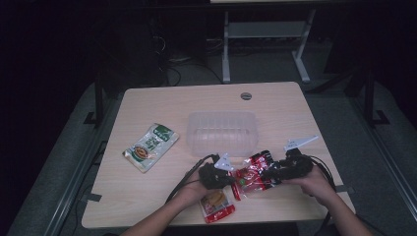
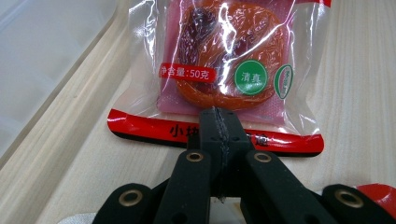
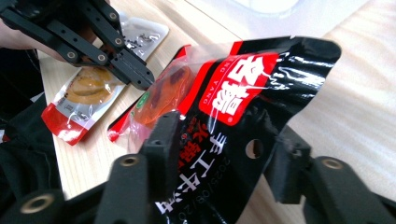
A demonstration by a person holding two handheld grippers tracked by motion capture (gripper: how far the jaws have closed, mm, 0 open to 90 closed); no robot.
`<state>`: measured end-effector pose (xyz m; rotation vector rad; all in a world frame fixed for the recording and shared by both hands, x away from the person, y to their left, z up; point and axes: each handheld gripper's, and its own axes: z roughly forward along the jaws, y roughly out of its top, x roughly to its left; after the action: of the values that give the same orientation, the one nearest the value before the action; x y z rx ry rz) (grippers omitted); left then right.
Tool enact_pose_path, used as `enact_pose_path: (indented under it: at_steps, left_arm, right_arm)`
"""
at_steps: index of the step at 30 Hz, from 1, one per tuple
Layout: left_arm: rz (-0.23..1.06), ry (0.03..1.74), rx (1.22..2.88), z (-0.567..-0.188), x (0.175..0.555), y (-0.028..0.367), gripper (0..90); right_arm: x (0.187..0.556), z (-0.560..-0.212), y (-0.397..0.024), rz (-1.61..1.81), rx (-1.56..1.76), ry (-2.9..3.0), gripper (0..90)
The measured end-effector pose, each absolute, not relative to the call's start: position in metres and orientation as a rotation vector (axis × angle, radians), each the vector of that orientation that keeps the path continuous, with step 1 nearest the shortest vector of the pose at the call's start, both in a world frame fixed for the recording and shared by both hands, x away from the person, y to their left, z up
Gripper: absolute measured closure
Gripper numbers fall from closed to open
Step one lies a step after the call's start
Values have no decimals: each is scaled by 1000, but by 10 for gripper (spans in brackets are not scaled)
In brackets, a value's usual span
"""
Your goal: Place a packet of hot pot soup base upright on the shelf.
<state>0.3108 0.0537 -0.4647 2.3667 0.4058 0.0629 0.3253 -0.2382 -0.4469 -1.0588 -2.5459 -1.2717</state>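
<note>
- Left tongs [image 2: 215, 122] are closed tight, jaws pressed flat together on the red bottom seam of the red snack packet [image 2: 224, 70]; in the left gripper view the pinch sits at the middle of that seam, with the clear window and the orange-brown food just beyond the tips.
- Right tongs [image 3: 224, 154] stand about half open around the other end of the same packet, the black and red printed end near its hang hole; the near jaw lies against the film, while a gap shows between the far jaw and the film, so I cannot tell that both pads press on it.
- In the high view the left tongs [image 1: 235, 178] and the right tongs [image 1: 269, 174] face each other over the near part of the tabletop [image 1: 147, 196], and the red snack packet [image 1: 253, 176] is stretched between them, slightly crumpled.
- A hand wraps each gripper, with forearms coming in from the near edge and black cables trailing away from both.
- Just beside the left hand, at the near edge, a second small packet [image 1: 217, 205] with a red border and clear front lies flat.
- Beyond the tongs, near the middle of the tabletop, stands a clear plastic tub [image 1: 222, 133].
- Well apart to the left lies a green and white pouch [image 1: 150, 146], flat and at a slant.
</note>
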Motion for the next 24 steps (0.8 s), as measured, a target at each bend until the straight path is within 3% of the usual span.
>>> enact_pose_path:
  at_steps: [24]
  left_arm:
    - [66, 395, 2366, -465, 311, 54, 898]
  right_arm:
    - [326, -442, -231, -1309, -895, -2574, 881]
